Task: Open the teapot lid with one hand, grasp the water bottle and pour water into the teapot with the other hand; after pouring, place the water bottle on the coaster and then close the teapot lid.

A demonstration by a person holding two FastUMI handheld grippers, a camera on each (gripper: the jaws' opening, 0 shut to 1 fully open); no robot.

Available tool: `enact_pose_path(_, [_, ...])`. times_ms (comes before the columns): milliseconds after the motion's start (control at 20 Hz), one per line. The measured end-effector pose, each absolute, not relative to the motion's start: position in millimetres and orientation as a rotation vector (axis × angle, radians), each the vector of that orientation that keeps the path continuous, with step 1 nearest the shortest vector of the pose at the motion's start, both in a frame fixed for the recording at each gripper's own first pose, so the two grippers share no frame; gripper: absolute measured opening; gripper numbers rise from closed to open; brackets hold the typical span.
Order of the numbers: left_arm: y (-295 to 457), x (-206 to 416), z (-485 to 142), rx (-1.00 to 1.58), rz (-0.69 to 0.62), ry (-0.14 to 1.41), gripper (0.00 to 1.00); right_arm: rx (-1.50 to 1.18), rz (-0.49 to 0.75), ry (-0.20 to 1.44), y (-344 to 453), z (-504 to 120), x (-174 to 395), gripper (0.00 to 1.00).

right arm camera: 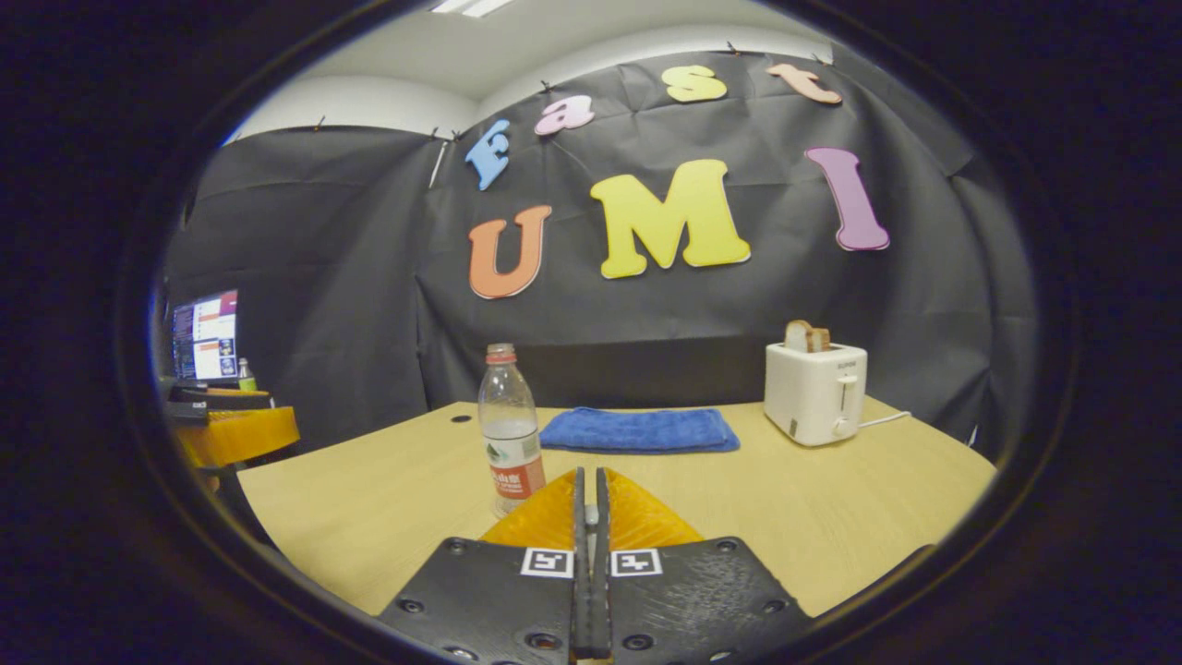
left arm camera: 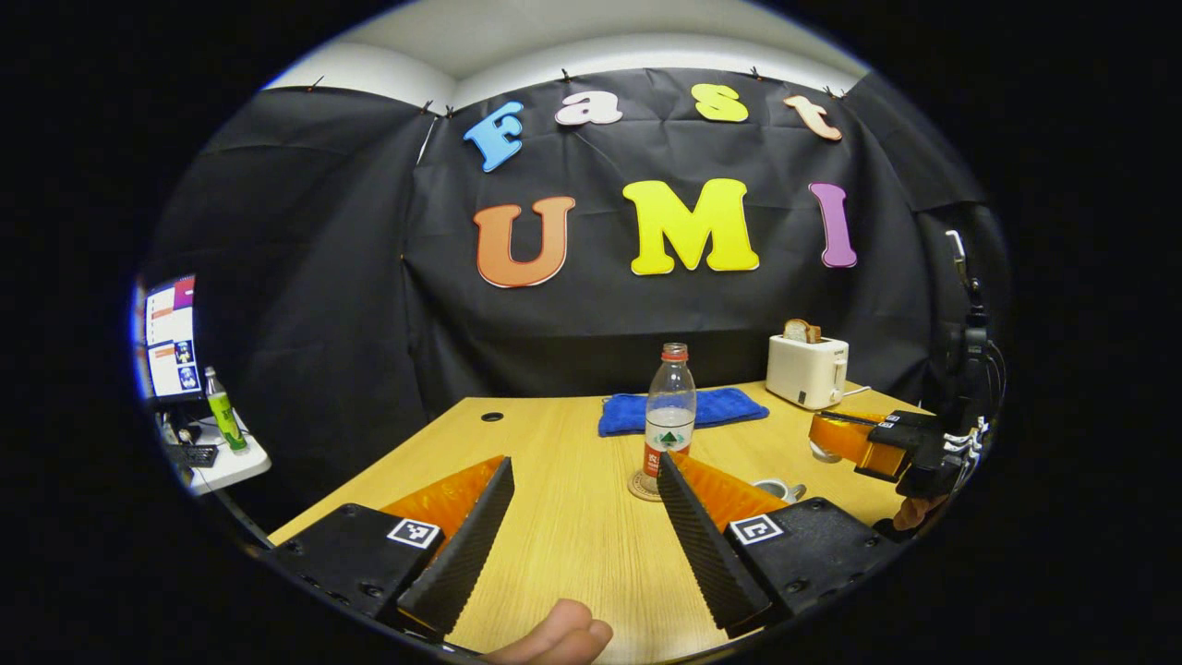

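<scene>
One water bottle (left arm camera: 669, 411) stands upright on a round coaster (left arm camera: 644, 487) near the middle of the wooden desk (left arm camera: 572, 517), its cap on and a little water inside. Behind it lies one folded blue towel (left arm camera: 683, 409), and to the right of that one white toaster (left arm camera: 806, 369) holds what looks like two slices of bread (left arm camera: 802, 330). The left tongs (left arm camera: 584, 480) hover above the desk, spread wide and holding nothing, with a fingertip (left arm camera: 554, 635) showing below them. Just past their right finger sits a small white piece with a handle (left arm camera: 776, 489), perhaps the teapot, mostly hidden. The right tongs (right arm camera: 588, 489) are closed together on nothing. A monitor (right arm camera: 205, 335) and a green bottle (left arm camera: 223, 410) sit on a side table (left arm camera: 231, 462) beside the black-draped booth wall.
</scene>
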State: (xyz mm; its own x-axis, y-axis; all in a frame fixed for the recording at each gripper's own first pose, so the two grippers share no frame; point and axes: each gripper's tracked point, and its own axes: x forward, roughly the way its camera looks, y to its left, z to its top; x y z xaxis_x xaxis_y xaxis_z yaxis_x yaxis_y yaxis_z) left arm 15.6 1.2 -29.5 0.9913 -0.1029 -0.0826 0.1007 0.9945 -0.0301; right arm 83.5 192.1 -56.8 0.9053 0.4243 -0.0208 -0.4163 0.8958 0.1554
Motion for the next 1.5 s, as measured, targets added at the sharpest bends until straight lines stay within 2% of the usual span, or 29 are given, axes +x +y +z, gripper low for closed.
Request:
enact_pose_path(500, [27.0,0.8,-3.0,-0.147,-0.125,0.025,0.97,0.085,0.49,0.124,242.0,-99.0,99.8,0.0])
enact_pose_path(550, [30.7,0.9,-4.2,-0.142,-0.114,0.029,0.92,0.091,0.487,0.127,242.3,-100.7,101.0,0.0])
enact_pose_path(600, [29.2,0.2,-5.9,-0.137,-0.117,0.035,0.97,0.1,0.481,0.128,242.7,-102.8,102.8,0.0])
enact_pose_path(900, [24.0,0.8,-8.8,-0.137,-0.14,0.045,0.98,0.108,0.488,0.148,245.8,-107.8,105.7,0.04])
enact_pose_path(1200, [25.5,3.2,-15.7,-0.133,-0.136,0.069,0.98,0.103,0.469,0.158,243.4,-109.3,103.5,0.04])
enact_pose_path(1300, [25.6,4.5,-18.7,-0.131,-0.134,0.076,0.98,0.1,0.463,0.148,240.3,-105.8,101.4,0.18])
enact_pose_path(1400, [24.9,4.5,-18.2,-0.128,-0.135,0.077,0.98,0.094,0.453,0.135,235.6,-99.7,97.3,0.22])
enact_pose_path(1500, [22.2,4.7,-19.2,-0.127,-0.136,0.08,0.98,0.084,0.437,0.114,226.2,-91.8,91.6,0.37])
